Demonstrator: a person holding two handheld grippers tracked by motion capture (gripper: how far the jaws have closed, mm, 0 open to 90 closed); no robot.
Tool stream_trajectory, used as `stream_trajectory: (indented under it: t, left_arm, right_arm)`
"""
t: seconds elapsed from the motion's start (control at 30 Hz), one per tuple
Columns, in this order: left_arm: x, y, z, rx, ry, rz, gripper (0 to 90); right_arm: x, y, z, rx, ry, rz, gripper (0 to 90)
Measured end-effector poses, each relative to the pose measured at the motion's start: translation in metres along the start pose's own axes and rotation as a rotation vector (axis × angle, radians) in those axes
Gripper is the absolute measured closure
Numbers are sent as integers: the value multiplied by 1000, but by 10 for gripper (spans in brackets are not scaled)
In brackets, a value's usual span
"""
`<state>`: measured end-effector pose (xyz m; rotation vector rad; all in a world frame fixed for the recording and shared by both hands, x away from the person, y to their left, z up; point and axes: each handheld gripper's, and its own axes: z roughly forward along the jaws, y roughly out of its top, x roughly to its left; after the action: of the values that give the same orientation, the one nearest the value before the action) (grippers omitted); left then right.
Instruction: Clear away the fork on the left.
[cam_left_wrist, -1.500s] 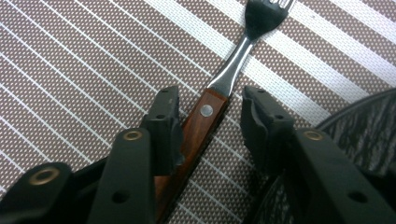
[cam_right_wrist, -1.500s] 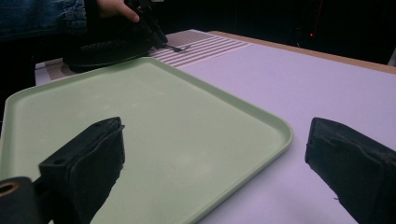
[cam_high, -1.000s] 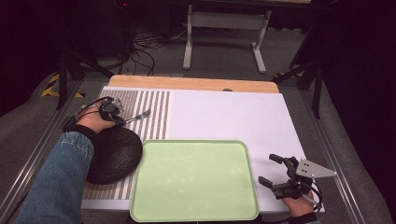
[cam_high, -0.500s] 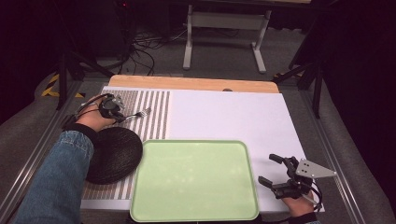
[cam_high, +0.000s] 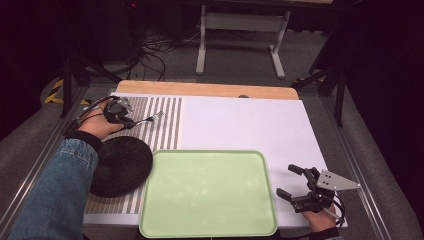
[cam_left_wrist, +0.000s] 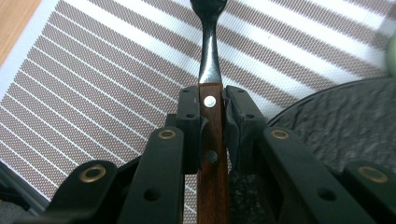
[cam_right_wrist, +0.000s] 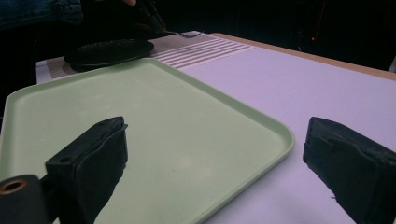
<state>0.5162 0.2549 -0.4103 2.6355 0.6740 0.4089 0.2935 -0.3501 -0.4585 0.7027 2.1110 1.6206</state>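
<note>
Your left tool (cam_left_wrist: 212, 126) was clamped on the wooden handle of the fork (cam_left_wrist: 208, 70). The left gripper view made that plain: both jaws pressed against the riveted handle, with the metal neck running out toward 12 o'clock over the striped placemat (cam_left_wrist: 93, 84). The high view could not show the grip itself, but it placed your left tool (cam_high: 120, 114) at about 10 o'clock on the tabletop (cam_high: 250, 120), with the fork (cam_high: 150, 118) pointing toward 3 o'clock above the placemat (cam_high: 167, 115).

Your right tool (cam_right_wrist: 215, 154) was wide open and held nothing. Its own view looked between the two spread jaws across the near corner of the green tray (cam_right_wrist: 140, 116). In the high view your right tool (cam_high: 296, 182) sat at about 4 o'clock, just beside the tray's (cam_high: 210, 192) right edge.

You had one fork, one black plate (cam_high: 120, 165), one tray and one placemat. The plate lay at 8 o'clock, just left of the tray.

Against a second ago, your left hand (cam_high: 97, 125) had drawn back from over the plate toward 11 o'clock, carrying the fork with it. Your right tool had not moved.
</note>
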Motion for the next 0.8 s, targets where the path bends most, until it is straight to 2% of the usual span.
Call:
stream_trajectory:
  t: [0.07,0.13,0.3,0.33,0.47,0.67,0.77,0.8]
  left_arm:
    - [-1,2,-5,-23,4,-2,775]
    - [-3,3,-9,-43,-10,-11,775]
    - [-9,6,-16,-49,-15,-27,775]
    - [-10,7,-18,-46,-33,-51,774]
    - [-19,9,-24,-42,-67,-97,774]
    - [-35,16,-38,-59,-84,-125,775]
    - [-44,19,-44,-72,-91,-149,774]
    - [-47,20,-48,-75,-93,-169,774]
  right_arm:
    - [0,0,0,-1,1,0,69]
    - [0,0,1,-4,0,0,69]
    - [-1,1,1,-3,1,-1,69]
    - [-1,1,2,-3,1,-2,69]
    - [-2,2,3,-3,5,-1,69]
    - [-2,3,6,0,9,-6,69]
    - [-2,4,8,-2,12,-6,69]
    - [-3,5,8,1,13,-8,70]
